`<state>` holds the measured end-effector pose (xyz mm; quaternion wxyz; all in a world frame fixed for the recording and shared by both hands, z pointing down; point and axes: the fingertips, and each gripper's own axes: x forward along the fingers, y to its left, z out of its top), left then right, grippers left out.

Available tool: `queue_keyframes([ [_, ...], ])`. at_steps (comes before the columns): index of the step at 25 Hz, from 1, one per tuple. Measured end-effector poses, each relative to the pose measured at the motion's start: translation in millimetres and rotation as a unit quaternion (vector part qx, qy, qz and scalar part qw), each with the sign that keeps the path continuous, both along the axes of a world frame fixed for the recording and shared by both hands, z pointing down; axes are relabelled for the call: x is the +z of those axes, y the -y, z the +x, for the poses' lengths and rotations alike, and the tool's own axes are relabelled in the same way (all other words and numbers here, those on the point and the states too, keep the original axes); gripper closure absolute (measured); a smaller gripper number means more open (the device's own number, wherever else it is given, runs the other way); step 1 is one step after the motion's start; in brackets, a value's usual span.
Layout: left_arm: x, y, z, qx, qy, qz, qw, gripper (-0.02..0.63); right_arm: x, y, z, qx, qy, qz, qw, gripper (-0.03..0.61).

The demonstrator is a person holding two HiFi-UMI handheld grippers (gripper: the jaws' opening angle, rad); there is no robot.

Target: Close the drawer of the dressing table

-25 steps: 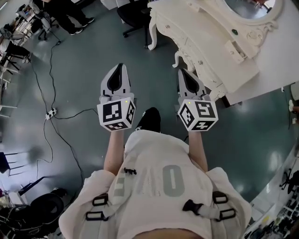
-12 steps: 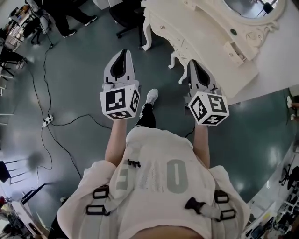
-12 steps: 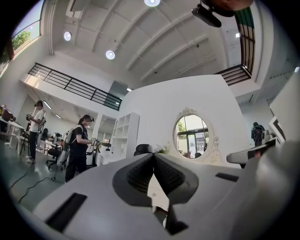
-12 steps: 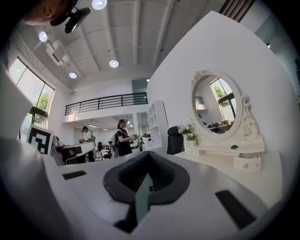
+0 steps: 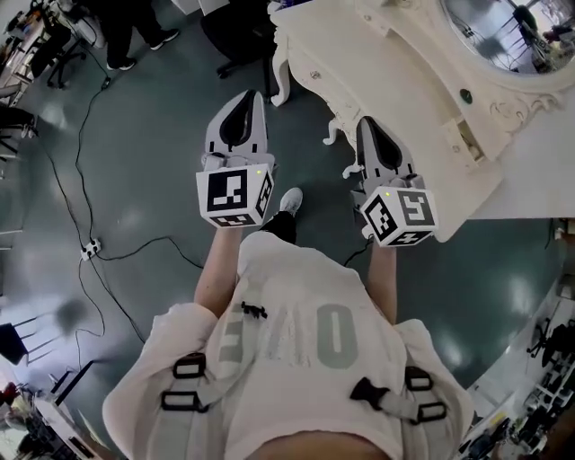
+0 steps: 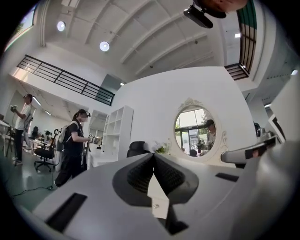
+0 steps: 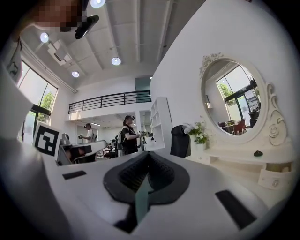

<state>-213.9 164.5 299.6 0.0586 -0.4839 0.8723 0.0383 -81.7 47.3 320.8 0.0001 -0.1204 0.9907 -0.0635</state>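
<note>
The cream dressing table (image 5: pixel 386 63) with its oval mirror (image 5: pixel 503 36) fills the upper right of the head view. A small drawer (image 5: pixel 464 141) below the mirror stands pulled out a little; in the right gripper view the drawer (image 7: pixel 273 178) is at the far right. My left gripper (image 5: pixel 244 97) is held over the floor to the left of the table, shut and empty. My right gripper (image 5: pixel 368 123) is beside the table's carved front edge, also shut with nothing in it. Both point about level, short of the drawer. In their own views, the left gripper (image 6: pixel 153 157) and the right gripper (image 7: pixel 149 154) have their pads together.
A black office chair (image 5: pixel 235 36) stands by the table's left end. Cables and a power strip (image 5: pixel 90 247) lie on the floor at left. Other people (image 5: pixel 135 27) stand at the top left. A flower pot (image 7: pixel 197 131) sits on the table, with a white shelf unit (image 7: pixel 159 124) behind it.
Both grippers have moved forward toward the dressing table along with the person, who has stepped ahead. The table now sits nearer and larger in the head view. The jaws stayed shut.
</note>
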Motion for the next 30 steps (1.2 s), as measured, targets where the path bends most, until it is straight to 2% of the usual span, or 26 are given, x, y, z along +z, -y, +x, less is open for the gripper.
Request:
queue_keyframes([
  [6, -23.0, 56.2, -65.6, 0.027, 0.015, 0.019, 0.9993, 0.594, -16.9, 53.6, -72.2, 0.037, 0.0, 0.014, 0.999, 0.571],
  [13, -25.5, 95.7, -119.0, 0.044, 0.002, 0.033, 0.9985, 0.594, -11.7, 85.4, -124.2, 0.056, -0.028, 0.02, 0.998, 0.571],
  [22, -11.1, 131.1, -137.2, 0.051, -0.017, 0.016, 0.9984, 0.594, 1.8, 116.3, -144.6, 0.089, -0.045, 0.01, 0.995, 0.571],
  [30, -9.5, 136.9, -134.8, 0.026, -0.021, 0.026, 0.9991, 0.594, -2.2, 134.3, -139.5, 0.087, -0.039, 0.009, 0.995, 0.571],
])
